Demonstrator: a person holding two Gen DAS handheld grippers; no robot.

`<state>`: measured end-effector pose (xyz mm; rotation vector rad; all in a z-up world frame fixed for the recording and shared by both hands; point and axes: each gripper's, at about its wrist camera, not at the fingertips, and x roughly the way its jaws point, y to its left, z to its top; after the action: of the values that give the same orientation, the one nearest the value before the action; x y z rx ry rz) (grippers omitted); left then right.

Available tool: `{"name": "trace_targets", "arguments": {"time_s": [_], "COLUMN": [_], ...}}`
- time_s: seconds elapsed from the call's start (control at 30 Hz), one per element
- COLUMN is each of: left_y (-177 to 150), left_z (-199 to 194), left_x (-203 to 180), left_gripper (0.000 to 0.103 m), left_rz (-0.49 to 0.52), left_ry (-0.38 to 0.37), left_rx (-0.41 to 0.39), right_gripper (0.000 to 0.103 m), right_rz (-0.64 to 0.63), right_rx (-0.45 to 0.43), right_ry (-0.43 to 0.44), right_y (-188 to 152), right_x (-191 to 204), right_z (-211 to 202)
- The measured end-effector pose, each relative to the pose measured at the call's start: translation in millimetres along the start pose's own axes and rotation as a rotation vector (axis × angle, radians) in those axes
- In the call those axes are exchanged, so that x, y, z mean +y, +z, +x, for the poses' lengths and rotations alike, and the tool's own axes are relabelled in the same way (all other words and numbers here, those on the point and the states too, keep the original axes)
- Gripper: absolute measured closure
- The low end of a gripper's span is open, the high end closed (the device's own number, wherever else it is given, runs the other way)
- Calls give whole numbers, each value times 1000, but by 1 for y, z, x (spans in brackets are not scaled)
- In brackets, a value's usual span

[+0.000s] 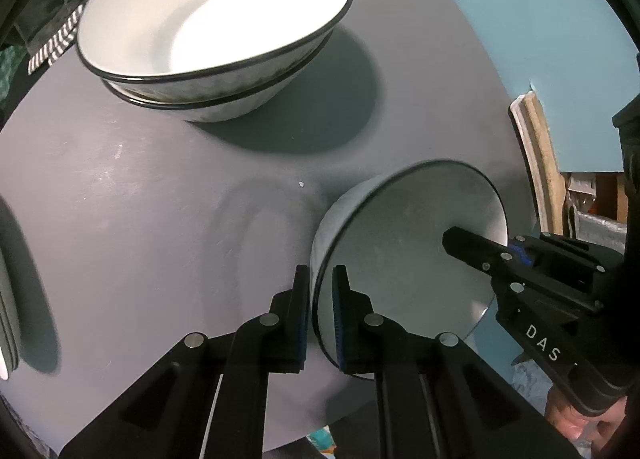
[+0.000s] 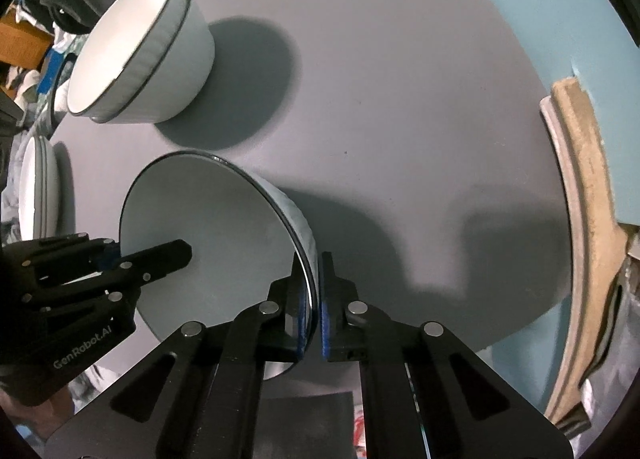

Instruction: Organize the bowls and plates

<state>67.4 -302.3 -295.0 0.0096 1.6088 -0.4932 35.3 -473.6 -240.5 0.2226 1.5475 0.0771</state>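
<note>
The left claw (image 1: 321, 315) and right claw (image 2: 316, 307) each clamped opposite rims of the bowl (image 1: 404, 259), which seemed rigid, smooth and breakable.

Black tools (image 1: 320, 315) (image 2: 316, 311) with silver rivets, blue pads, white "DAS" and "GenRobot.AI" lettering.

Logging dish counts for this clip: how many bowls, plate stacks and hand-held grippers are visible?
Bowls: 3 (two nested bowls, one held bowl)
Plate stack: 1
Grippers: 2 (left hand-held gripper, right hand-held gripper)
Total: 6
</note>
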Motion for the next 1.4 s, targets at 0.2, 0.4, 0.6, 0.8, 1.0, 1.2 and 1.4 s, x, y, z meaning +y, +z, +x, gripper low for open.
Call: {"name": "trace_targets", "arguments": {"time_s": [0.2,0.4,0.6,0.8,1.0,1.2,1.4], "left_y": [-3,-8,-10,-5,9,25,43], "left_z": [-13,-17,-37,-64,-90,-108,-117], "left_x": [7,8,8,10,18,31,43], "left_gripper": [93,93,93,93,93,93,93], "left_rz": [-17,-27,-33,-40,-62,-88,-110], "left_ry": [-5,7,0,20,27,38,57], "left_rx": [-10,-13,-44,-90,-141,-184,-216], "right_gripper": [98,98,98,98,97,98,97], "right_rz": [-12,-12,-15,-34,-68,-101,-143], "right_rx": [2,10,-6,-40,-79,-107,-128], "right_ry": [-13,-10,7,18,21,27,24], "right_y": [-2,-2,31,38,55,67,93], "right_x": [12,24,4,6,15,29,47], "right_z": [-12,-14,-30,-44,-59,-61,-67]}}
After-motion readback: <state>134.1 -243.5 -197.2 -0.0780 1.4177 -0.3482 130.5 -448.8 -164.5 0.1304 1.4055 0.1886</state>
